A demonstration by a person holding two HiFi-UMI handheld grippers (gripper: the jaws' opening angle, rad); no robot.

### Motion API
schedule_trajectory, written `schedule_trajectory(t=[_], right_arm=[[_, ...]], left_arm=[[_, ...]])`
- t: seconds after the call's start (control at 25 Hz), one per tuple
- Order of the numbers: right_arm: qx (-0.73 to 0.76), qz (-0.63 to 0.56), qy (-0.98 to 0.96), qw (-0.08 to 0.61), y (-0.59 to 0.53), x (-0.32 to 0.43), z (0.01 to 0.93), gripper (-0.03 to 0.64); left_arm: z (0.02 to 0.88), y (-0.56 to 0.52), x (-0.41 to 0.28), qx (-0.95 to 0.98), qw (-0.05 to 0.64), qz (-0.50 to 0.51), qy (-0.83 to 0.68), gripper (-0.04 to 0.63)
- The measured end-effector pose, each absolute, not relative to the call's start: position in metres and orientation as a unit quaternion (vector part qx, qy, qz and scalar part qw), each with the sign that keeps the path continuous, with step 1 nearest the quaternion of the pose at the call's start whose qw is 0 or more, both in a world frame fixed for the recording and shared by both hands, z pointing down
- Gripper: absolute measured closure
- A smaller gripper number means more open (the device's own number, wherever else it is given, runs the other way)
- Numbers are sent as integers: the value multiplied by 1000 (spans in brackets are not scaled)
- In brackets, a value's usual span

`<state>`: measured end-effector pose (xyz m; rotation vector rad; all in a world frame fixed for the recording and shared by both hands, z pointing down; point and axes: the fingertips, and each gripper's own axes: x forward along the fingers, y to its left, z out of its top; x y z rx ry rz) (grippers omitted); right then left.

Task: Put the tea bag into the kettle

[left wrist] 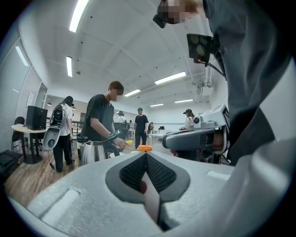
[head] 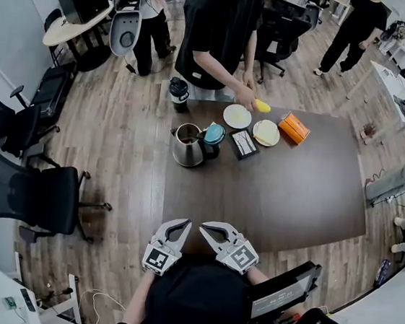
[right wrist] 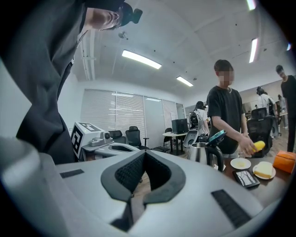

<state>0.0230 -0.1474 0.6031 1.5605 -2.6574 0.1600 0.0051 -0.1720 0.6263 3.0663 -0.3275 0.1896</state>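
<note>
Steel kettle (head: pixel 187 146), lid up, stands by the table's (head: pixel 293 197) far left corner, well apart from the left gripper (head: pixel 183 224) and right gripper (head: pixel 206 228) at its near edge, both with jaws pressed together on nothing.

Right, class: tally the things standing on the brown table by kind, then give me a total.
Kettle: 1
Plates: 2
Orange box: 1
Flat black tray: 1
Dark tumbler, at the table's corner: 1
Total: 6
</note>
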Motion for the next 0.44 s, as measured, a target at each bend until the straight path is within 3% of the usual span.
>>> schedule_trajectory(t=[0.44], right_arm=[[494,50,-868,28,-145,16,604,612]], left_arm=[[626,-170,0,991,27,67,-113,592]])
